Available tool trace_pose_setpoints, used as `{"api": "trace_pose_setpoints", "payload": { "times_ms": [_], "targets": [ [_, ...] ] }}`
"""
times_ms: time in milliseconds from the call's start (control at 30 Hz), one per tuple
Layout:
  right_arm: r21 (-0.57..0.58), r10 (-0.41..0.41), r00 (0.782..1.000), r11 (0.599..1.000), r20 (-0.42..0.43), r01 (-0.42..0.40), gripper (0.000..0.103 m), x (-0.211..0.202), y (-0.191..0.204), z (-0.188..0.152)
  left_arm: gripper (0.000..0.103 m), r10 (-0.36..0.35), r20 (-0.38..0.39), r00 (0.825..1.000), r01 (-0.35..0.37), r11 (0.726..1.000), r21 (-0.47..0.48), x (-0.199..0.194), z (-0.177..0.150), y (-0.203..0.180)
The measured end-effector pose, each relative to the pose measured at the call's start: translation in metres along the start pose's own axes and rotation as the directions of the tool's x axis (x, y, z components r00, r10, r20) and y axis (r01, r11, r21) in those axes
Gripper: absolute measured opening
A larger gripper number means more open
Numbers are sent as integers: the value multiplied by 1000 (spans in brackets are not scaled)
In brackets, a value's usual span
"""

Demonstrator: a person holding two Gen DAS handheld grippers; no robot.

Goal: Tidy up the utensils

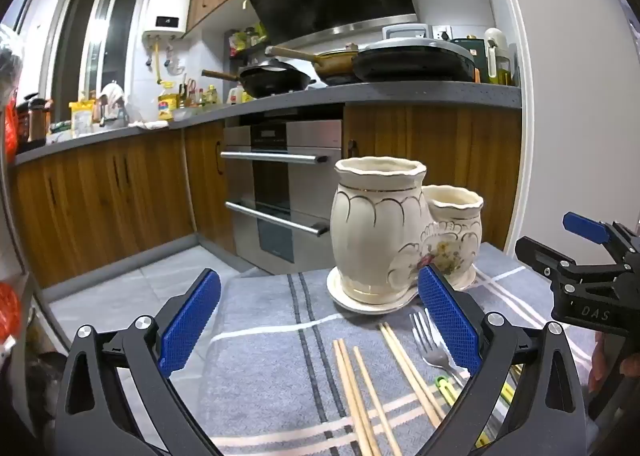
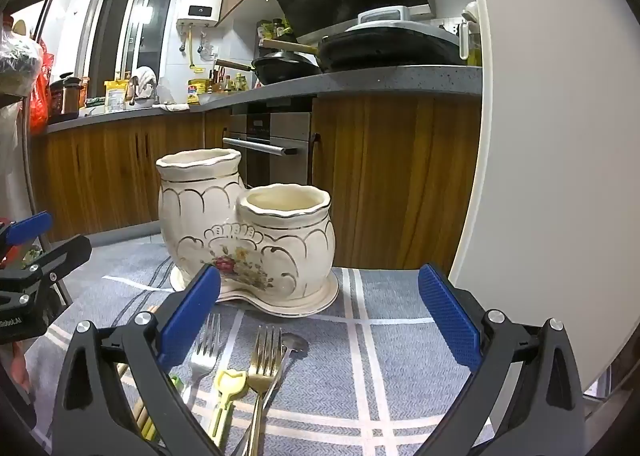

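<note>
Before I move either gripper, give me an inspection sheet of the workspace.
Surface: grey striped cloth over the table.
Job's things: twin ceramic holder, both cups look empty; chopsticks, two silver forks, gold fork, spoon, all lying flat in front of it.
Clutter: yellow-green plastic utensil among the forks.
Grippers: left gripper and right gripper open, fingers empty, above the utensils.
Cables: nothing seen.
Surroundings: kitchen counter with pans, oven below.
</note>
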State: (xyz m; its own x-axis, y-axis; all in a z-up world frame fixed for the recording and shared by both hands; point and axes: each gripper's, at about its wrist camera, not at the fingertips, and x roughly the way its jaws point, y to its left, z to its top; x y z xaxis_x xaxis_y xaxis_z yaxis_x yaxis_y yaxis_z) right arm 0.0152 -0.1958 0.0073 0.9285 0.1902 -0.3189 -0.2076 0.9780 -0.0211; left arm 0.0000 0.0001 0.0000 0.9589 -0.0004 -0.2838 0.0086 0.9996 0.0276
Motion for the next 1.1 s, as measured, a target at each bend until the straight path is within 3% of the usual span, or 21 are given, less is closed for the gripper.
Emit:
{"api": "trace_pose_setpoints", "payload": {
  "times_ms": [1100],
  "targets": [
    [-6,-7,1000,1000,4,7,98,0,1,0,98,-2,-3,1000,2,1000,-2,0,0,0]
  ]
}}
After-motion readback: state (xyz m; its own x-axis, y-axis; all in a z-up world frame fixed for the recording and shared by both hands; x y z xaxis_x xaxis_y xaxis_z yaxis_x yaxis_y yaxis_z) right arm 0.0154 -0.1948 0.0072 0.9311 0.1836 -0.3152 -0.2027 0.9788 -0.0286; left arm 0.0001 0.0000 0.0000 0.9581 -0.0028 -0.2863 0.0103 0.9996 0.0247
